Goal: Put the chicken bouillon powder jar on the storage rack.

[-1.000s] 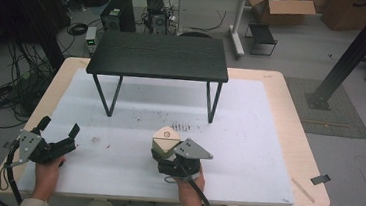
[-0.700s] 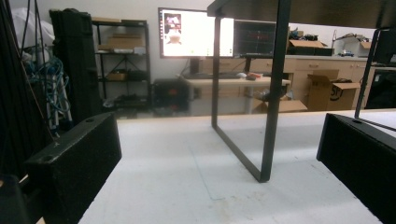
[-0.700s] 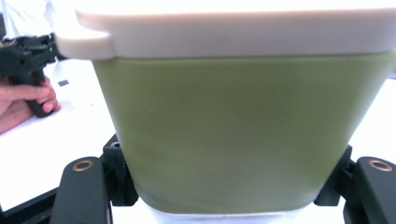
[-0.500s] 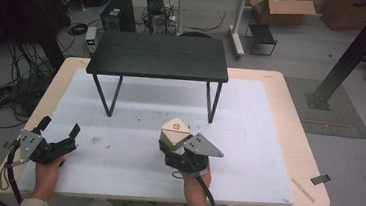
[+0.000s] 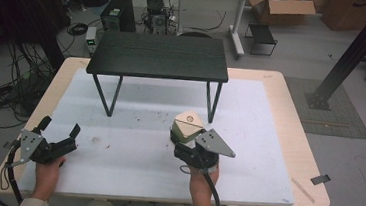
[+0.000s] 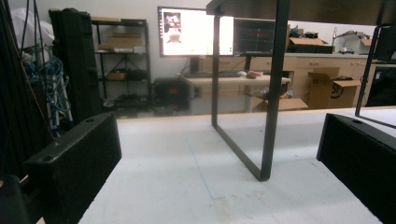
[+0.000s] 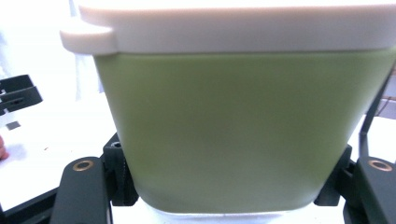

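The green container [image 7: 233, 126] with its cream lid [image 5: 187, 124] carries no readable label; the right tongs [image 5: 186, 142] pinch it above the desk [image 5: 289, 122], near the small black table [image 5: 159, 56]. The left tongs [image 5: 59, 131], near left, stand spread.

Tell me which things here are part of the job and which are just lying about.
In the job:
- green tub with a white lid, clamped in the right gripper

Lying about:
- black stand
- tape strip
- stick
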### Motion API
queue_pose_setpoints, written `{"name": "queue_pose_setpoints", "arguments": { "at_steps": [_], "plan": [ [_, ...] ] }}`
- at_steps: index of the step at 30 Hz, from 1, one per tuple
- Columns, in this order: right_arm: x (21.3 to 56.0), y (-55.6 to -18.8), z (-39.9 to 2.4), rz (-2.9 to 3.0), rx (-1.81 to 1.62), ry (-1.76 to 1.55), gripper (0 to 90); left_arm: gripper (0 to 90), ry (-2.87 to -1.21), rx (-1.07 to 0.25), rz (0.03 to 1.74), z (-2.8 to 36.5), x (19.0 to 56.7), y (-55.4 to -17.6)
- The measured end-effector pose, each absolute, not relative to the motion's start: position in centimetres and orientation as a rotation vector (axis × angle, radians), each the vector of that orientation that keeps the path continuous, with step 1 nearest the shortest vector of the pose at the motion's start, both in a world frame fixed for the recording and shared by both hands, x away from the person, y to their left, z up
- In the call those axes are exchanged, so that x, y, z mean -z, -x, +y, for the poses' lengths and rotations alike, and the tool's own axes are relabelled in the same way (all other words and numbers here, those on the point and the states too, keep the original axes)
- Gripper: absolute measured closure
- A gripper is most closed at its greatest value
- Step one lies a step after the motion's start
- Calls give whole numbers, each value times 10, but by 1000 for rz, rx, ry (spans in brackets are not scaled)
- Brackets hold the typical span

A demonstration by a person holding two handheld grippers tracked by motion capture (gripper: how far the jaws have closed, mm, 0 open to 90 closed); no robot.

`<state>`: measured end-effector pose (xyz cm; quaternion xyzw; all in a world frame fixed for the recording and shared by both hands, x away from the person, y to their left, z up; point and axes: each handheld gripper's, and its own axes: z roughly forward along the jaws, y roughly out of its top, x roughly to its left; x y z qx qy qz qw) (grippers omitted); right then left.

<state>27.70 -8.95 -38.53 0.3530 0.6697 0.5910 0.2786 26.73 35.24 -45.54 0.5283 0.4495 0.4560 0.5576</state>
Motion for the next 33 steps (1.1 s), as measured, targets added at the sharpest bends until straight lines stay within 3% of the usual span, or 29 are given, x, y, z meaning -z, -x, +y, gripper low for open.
{"name": "queue_pose_setpoints", "arguments": {
  "at_steps": [33],
  "plan": [
    [330,-275,-110,1541,-1591,-917,293,2,-1253,-1079,1059,352,455,-268]
  ]
}}
